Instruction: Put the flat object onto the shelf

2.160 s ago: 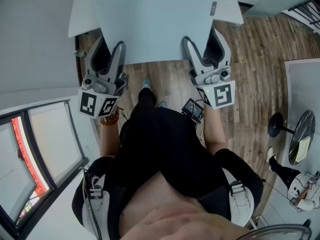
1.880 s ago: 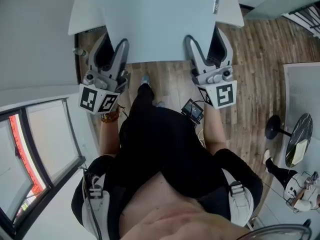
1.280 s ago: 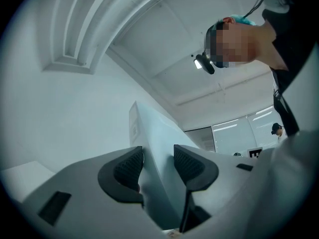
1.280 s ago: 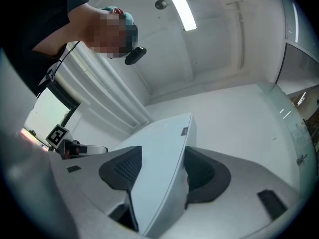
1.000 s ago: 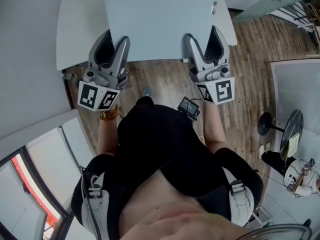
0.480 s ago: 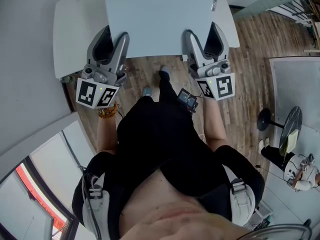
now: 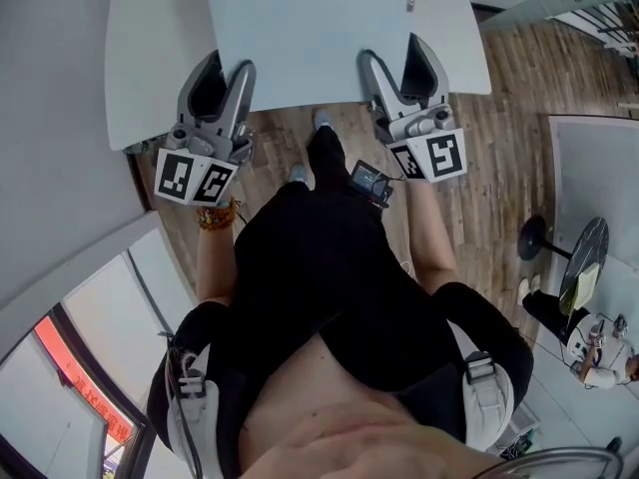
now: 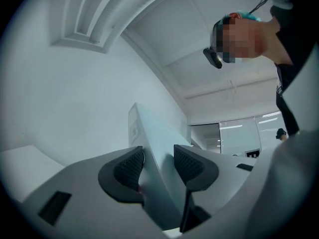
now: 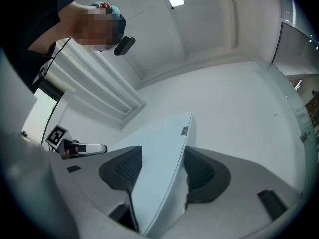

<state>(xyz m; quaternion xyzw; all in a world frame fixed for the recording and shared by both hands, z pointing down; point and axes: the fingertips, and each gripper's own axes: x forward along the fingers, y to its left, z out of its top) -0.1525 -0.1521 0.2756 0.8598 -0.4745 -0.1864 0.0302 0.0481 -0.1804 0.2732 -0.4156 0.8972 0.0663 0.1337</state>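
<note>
While I am standing over the wooden floor (image 7: pixel 499 158), I am holding the flat pale panel (image 7: pixel 329 28) in front of me by its near edge. My left gripper (image 7: pixel 228 68) is clamping this edge towards the left corner and my right gripper (image 7: pixel 392 56) towards the right one. In the head view the panel is covering part of a white surface (image 7: pixel 150 58).

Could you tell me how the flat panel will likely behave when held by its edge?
Probably stiff: the flat panel juts out straight, without sag. Clamped only at its near edge by left gripper and right gripper, it may lever downward.
</note>
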